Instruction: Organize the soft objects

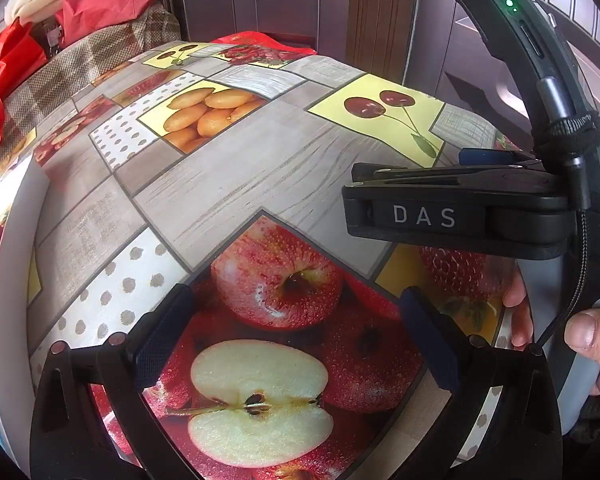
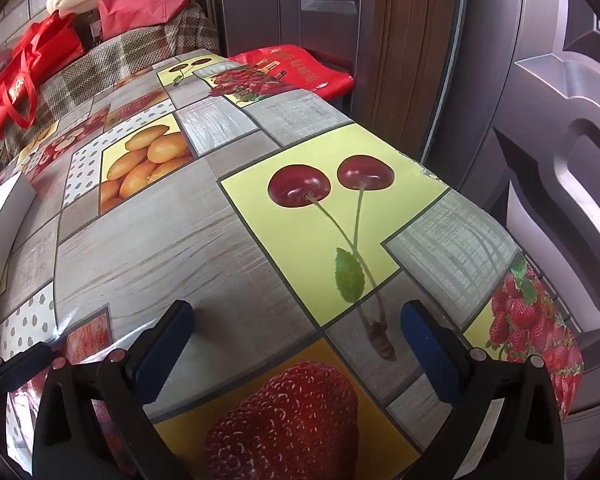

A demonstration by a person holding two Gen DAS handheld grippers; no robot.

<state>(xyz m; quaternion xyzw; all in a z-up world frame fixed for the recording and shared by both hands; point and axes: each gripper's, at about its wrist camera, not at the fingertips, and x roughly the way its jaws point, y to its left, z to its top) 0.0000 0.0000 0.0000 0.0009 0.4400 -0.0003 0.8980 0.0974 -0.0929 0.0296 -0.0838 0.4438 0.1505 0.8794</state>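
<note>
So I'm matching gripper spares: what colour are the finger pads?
Dark blue pads on black fingers, clearest in the right wrist view.

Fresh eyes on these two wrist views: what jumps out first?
The loud fruit-print tablecloth fills both views: a halved apple sits between the open left gripper fingers, cherries and a big strawberry ahead of the open right gripper. Neither gripper holds anything. In the left view the right gripper's black body, marked DAS, crosses the right side, and a red bag sits far left on a checked cloth beyond the table.
</note>
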